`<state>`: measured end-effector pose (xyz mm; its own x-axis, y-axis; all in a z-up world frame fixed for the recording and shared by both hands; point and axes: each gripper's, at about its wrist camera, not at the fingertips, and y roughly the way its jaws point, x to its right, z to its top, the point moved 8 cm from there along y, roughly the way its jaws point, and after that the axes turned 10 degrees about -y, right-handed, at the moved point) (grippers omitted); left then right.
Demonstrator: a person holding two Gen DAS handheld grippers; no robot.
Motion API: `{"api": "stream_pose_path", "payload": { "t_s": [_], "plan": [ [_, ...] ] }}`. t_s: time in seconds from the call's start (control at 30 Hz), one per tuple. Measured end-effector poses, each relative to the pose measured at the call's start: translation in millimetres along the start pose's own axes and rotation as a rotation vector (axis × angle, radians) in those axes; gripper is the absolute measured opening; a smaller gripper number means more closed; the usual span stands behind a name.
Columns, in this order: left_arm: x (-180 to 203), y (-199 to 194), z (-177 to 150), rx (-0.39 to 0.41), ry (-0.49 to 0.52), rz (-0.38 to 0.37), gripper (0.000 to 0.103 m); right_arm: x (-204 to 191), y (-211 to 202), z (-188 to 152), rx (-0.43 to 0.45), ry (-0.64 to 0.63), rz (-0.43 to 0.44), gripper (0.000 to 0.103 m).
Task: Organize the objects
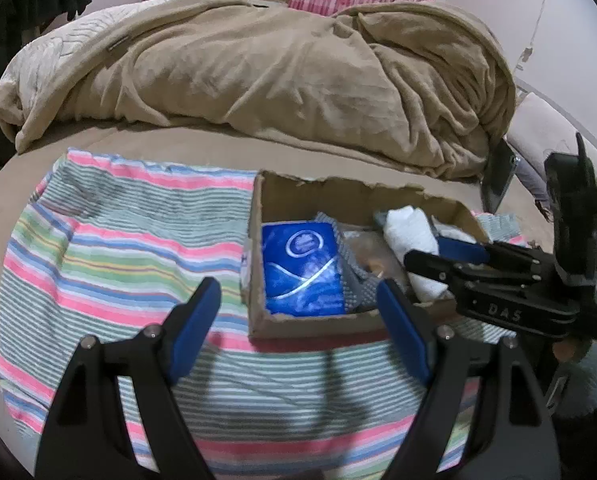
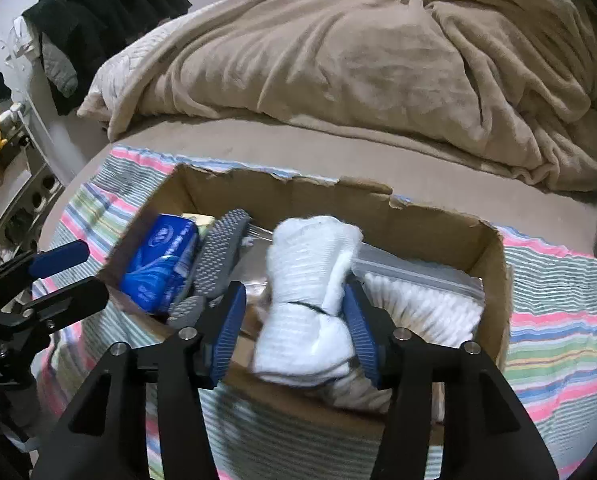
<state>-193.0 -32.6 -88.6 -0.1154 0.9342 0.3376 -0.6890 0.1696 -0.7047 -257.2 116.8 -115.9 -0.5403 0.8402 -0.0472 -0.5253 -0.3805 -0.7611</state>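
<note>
Holding a rolled pair of white socks [image 2: 310,300] between its blue pads, the right gripper [image 2: 298,320] is hanging over the near half of the cardboard box [image 2: 494,276], its jaws clamped on the bundle's sides. The step in hand looks like placing — the socks are sitting above the box floor, not yet released (whether they are already touching what lies under them is hard to tell). Inside, a blue tissue pack [image 1: 302,268] is filling the left end, a grey dotted item [image 2: 222,256] is leaning beside it, and a bag of cotton swabs [image 2: 414,300] is lying along the right wall.

The left gripper [image 1: 298,320] is hovering just short of the box's near wall with its jaws wide apart and nothing between them.

Next, the right gripper probably needs to lower into the gap between the grey item and the swabs, then part its jaws. The torn box rim is standing close on 2 sides, so room is tight there; the striped towel [image 1: 118,248] on the bed to the left is offering plenty of free space for the idle gripper.
</note>
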Motion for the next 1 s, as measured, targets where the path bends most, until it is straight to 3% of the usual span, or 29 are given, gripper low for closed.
{"api": "stream_pose_path", "payload": {
  "t_s": [0.63,0.73,1.0],
  "plan": [
    [20,-45,-20,0.016,0.030,-0.003,0.082,-17,-67,-25,0.049,0.022,-0.023,0.059],
    [20,-52,-26,0.016,0.027,-0.010,0.091,-21,-75,-33,0.050,0.032,-0.027,0.059],
    [25,-67,-46,0.004,0.035,-0.023,0.092,-22,-95,-54,0.053,0.084,-0.042,0.065]
  ]
}}
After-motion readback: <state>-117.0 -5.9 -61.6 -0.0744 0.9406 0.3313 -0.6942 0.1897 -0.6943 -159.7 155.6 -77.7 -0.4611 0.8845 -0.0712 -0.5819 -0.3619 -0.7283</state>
